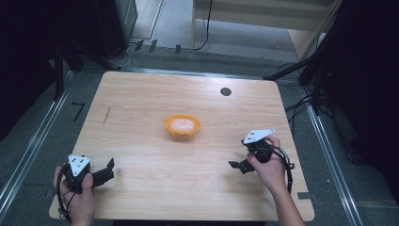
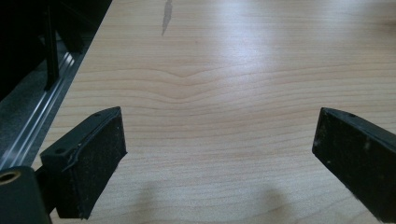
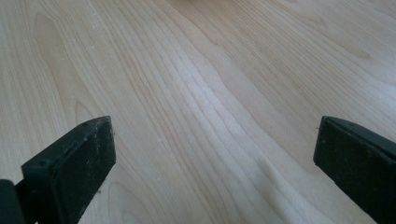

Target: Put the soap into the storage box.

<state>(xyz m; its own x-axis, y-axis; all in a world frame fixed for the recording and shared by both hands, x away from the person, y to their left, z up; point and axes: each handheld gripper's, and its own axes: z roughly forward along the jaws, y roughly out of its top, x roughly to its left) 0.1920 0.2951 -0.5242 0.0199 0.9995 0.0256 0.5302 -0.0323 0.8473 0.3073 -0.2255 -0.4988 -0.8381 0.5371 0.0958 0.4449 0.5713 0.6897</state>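
- Left gripper (image 1: 107, 170) at the table's (image 1: 141, 155) near left corner, jaws wide apart, nothing between them.
- Right gripper (image 1: 237, 165) near the right edge, jaws also spread over bare wood.
- Orange bowl (image 1: 182, 126) mid-table, well apart from both; pale contents too blurred to identify.
- Left hand (image 1: 77, 197) partly cut off at frame bottom.

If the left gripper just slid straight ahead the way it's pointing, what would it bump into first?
Probably nothing soon. The left gripper, jaws open, points right across the bare table. The orange bowl sits farther back, seemingly off that line, though depth is hard to judge.
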